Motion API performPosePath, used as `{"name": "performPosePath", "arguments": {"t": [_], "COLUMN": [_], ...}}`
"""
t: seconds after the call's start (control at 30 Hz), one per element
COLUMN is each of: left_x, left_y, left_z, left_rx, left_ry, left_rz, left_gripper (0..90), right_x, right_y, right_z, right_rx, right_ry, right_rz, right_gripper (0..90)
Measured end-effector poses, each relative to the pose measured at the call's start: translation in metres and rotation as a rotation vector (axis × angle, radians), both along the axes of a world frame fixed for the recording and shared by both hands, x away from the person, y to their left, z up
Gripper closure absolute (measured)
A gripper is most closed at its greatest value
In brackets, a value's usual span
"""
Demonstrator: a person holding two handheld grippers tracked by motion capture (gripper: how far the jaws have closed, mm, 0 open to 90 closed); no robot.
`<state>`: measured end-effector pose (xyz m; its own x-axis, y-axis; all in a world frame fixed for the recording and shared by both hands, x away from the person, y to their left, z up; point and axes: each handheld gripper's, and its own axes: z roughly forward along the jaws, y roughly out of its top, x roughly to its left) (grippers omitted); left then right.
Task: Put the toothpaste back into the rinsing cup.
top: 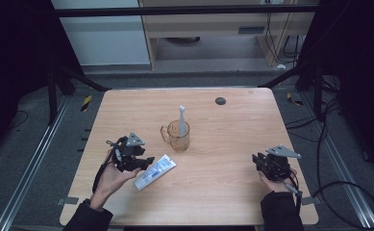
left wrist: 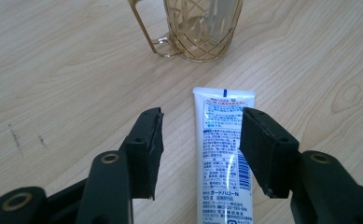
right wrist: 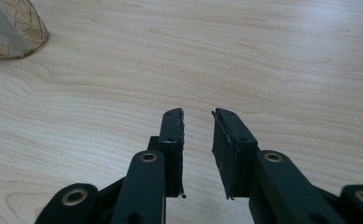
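Closest to the person, the left gripper (top: 141, 162) sits low over the wooden surface (top: 223, 159). Its jaws are wide open. The toothpaste tube (left wrist: 223, 154) lies flat on the wood between them, nearer the right-hand jaw in the left gripper view, but the pads do not press on it and it looks let go. In the high view the tube lies at a slant, just beside the left gripper. The right gripper (top: 266, 163) rests in the other hand, well apart at the right side of the surface. Its jaws are open a little and there is nothing between them but bare wood. A bit farther off stands the see-through orange cup (top: 177, 135), upright, with its handle toward the left. A white toothbrush (top: 181, 120) stands up inside it. Farthest away is a small dark round thing (top: 220, 100) near the far edge. So it looks like the toothbrush is already in the cup. The tube is still lying outside it, near the cup but not touching. I think that what is left may be to pick up the tube and put it away, maybe in the cup too.
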<state>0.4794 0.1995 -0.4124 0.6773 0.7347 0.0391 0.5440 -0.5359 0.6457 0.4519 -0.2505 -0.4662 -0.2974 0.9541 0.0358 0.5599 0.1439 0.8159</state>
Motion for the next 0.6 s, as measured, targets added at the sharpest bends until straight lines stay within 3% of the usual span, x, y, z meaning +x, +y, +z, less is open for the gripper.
{"name": "performPosePath", "arguments": {"t": [0.6], "left_x": [0.006], "left_y": [-0.021], "left_z": [-0.025], "left_rx": [0.109], "left_ry": [0.108], "left_rz": [-0.055], "left_gripper": [40.3], "right_x": [0.001], "right_y": [-0.001], "right_z": [-0.004], "right_rx": [-0.014], "right_ry": [0.020], "right_rz": [0.012], "right_gripper": [67.8]}}
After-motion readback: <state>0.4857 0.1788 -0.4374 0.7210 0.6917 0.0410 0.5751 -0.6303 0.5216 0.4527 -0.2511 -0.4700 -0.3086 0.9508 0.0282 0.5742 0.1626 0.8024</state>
